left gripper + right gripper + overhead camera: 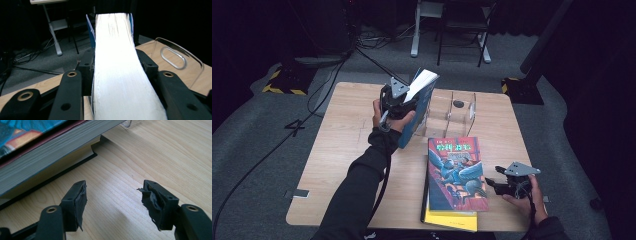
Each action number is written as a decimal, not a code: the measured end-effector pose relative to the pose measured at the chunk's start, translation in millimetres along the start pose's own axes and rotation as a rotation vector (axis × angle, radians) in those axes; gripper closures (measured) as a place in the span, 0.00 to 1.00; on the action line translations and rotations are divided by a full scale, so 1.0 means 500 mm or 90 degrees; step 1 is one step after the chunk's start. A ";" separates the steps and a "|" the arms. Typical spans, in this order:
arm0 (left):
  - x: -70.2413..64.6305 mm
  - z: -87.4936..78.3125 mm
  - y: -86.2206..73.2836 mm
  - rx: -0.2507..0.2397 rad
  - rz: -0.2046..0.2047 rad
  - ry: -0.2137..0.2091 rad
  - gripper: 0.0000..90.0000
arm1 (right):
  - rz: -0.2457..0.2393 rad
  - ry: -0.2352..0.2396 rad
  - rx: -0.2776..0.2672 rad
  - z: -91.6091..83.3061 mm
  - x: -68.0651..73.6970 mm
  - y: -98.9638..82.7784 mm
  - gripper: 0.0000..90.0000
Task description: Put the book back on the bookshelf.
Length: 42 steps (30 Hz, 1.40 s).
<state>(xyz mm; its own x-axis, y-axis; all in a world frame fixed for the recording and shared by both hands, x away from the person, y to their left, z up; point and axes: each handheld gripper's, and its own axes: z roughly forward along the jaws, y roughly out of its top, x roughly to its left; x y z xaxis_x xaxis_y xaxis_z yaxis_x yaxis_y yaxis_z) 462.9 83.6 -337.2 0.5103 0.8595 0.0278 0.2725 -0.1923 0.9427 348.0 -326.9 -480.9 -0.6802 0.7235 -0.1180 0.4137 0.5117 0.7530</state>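
High view: left gripper [398, 102] clamps blue book [418, 107] upright just left of clear acrylic rack [451, 112], could clip a divider and slip; right gripper [499, 184] gapes empty, right of stacked books [456, 172].

Dark room, lit tabletop [342, 150], overexposed page edges [120, 75], soft high view.

Left gripper clamped on a blue-covered book

The left gripper [117, 67] has its black jaws pressed against both covers of a thick book [120, 75], whose white page edge runs up the middle of the view between thin blue cover edges. To the right a clear acrylic rack [185, 60] with an oval handle slot stands on the wooden worktop [150, 48]. Cables lie on the grey floor [45, 62] at the left.
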 end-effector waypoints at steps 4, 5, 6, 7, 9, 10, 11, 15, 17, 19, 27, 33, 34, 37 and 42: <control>-0.001 -0.007 -0.012 -0.007 -0.009 -0.012 0.62 | -0.002 0.005 0.006 0.002 0.000 -0.003 0.41; 0.000 -0.007 -0.014 -0.003 -0.008 -0.014 0.61 | -0.001 0.005 0.006 0.002 0.000 -0.003 0.41; 0.001 -0.007 -0.016 0.004 -0.010 -0.018 0.58 | 0.001 0.006 0.004 0.002 -0.001 -0.004 0.41; 0.002 -0.007 -0.020 0.006 -0.014 -0.021 0.55 | 0.003 0.006 0.004 0.001 -0.002 -0.004 0.40; 0.004 -0.008 -0.024 0.009 -0.012 -0.019 0.50 | 0.009 0.007 0.003 0.001 -0.004 -0.005 0.40; 0.006 -0.008 -0.027 0.008 -0.013 -0.026 0.48 | 0.010 0.008 0.003 0.001 -0.004 -0.006 0.40; 0.007 -0.007 -0.030 0.010 -0.012 -0.027 0.47 | 0.010 0.008 0.004 0.002 -0.005 -0.006 0.40; 0.012 -0.003 -0.033 0.000 -0.004 -0.050 0.42 | 0.011 0.013 0.009 0.005 -0.006 -0.009 0.40; 0.014 -0.003 -0.025 -0.011 0.013 -0.046 0.42 | 0.011 0.007 0.009 0.006 -0.006 -0.009 0.40; 0.020 0.002 -0.010 -0.002 0.011 -0.050 0.40 | 0.015 0.008 0.008 0.005 -0.007 -0.009 0.40; 0.009 0.017 0.017 0.026 0.035 -0.032 0.38 | 0.022 0.013 0.006 0.004 -0.009 -0.010 0.40; 0.014 0.035 0.022 0.059 0.036 -0.030 0.40 | 0.024 0.021 0.008 0.007 -0.007 -0.009 0.39; 0.013 0.035 0.023 0.064 0.040 -0.032 0.43 | 0.024 0.021 0.009 0.007 -0.007 -0.009 0.39; 0.001 0.034 0.026 0.077 0.076 0.008 0.58 | 0.025 0.021 0.010 0.008 -0.008 -0.009 0.39; -0.008 0.036 0.029 0.076 0.072 0.020 0.66 | 0.026 0.030 0.012 0.009 -0.005 -0.009 0.39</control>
<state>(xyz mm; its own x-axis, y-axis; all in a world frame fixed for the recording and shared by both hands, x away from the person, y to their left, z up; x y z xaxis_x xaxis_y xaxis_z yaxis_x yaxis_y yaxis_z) 479.7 68.8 -329.7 0.5181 0.8430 0.1444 0.3102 -0.3426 0.8868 350.6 -329.2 -486.7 -0.6899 0.7217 -0.0566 0.4526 0.4911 0.7443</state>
